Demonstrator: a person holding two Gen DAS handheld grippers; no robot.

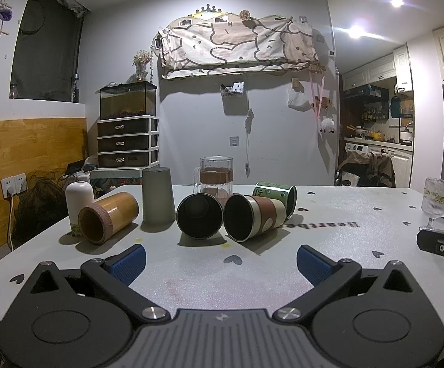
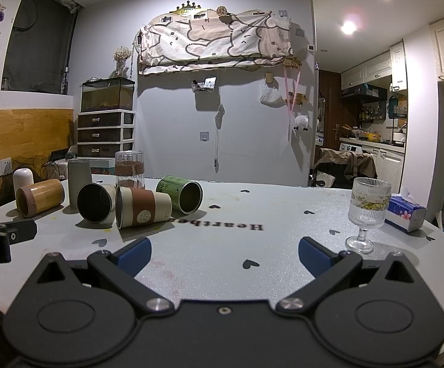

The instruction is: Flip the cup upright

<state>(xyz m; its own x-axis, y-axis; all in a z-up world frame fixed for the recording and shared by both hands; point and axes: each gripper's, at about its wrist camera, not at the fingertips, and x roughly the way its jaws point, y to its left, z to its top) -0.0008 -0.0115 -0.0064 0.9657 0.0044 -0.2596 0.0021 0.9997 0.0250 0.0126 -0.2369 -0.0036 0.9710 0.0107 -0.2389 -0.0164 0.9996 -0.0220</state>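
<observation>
Several cups lie on their sides on the grey table (image 1: 329, 245): a bamboo cup (image 1: 107, 216), a dark-mouthed cup (image 1: 199, 216), a brown-banded cup (image 1: 252, 216) and a green cup (image 1: 278, 194). They also show in the right wrist view: the bamboo cup (image 2: 39, 197), dark-mouthed cup (image 2: 95, 202), brown-banded cup (image 2: 143, 207) and green cup (image 2: 180, 194). My left gripper (image 1: 220, 263) is open and empty, just short of the dark-mouthed cup. My right gripper (image 2: 225, 256) is open and empty, to the right of the cups.
A grey tumbler (image 1: 158, 194) stands mouth down, a glass mug (image 1: 216, 178) and a white bottle (image 1: 79, 199) stand upright behind the cups. A stemmed glass (image 2: 367, 211) and a tissue pack (image 2: 405, 213) stand at the right.
</observation>
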